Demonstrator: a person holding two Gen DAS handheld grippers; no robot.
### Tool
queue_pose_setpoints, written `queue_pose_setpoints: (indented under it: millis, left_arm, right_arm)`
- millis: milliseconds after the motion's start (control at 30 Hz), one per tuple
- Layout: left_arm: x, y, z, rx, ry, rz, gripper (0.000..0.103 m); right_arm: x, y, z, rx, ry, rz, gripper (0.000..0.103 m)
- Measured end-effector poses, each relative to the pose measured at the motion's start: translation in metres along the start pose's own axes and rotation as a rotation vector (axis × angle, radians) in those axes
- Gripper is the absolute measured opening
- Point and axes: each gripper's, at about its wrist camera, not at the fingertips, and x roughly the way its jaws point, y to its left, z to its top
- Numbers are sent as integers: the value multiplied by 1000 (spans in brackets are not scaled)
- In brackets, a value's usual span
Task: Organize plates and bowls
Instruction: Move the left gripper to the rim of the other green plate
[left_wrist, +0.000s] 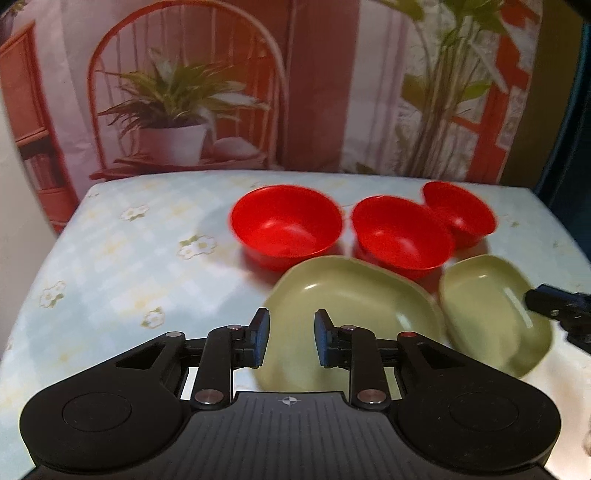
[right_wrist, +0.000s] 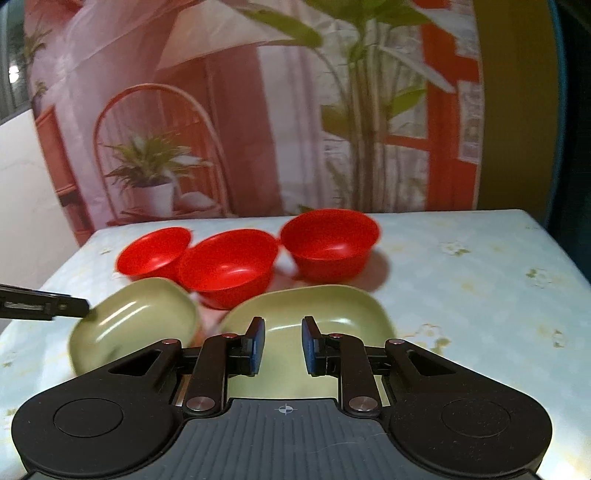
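Observation:
Three red bowls stand in a row on the table: in the left wrist view a left one (left_wrist: 286, 225), a middle one (left_wrist: 400, 234) and a smaller right one (left_wrist: 460, 212). Two green squarish plates lie in front of them, a left one (left_wrist: 351, 306) and a right one (left_wrist: 491, 306). My left gripper (left_wrist: 291, 341) is open and empty above the near edge of the left plate. In the right wrist view my right gripper (right_wrist: 283, 345) is open and empty above a green plate (right_wrist: 314, 310); the other green plate (right_wrist: 133, 325) lies to its left.
The table (left_wrist: 110, 258) has a pale floral cloth. A printed backdrop (left_wrist: 177, 110) with plants and a chair hangs behind the far edge. The other gripper's fingertips show at the right edge of the left wrist view (left_wrist: 554, 301) and the left edge of the right wrist view (right_wrist: 40, 304).

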Motion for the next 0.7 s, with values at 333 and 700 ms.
queue_pose_setpoints:
  millis: [333,700]
  left_arm:
    - [6,-57,3,-9,13,-154,28]
    - [31,-110,-4,47,66,-200,28]
  right_arm:
    - [-2,-27,-4,2,-23,-96,21]
    - [0,-55,-9,32,-20,-148,22]
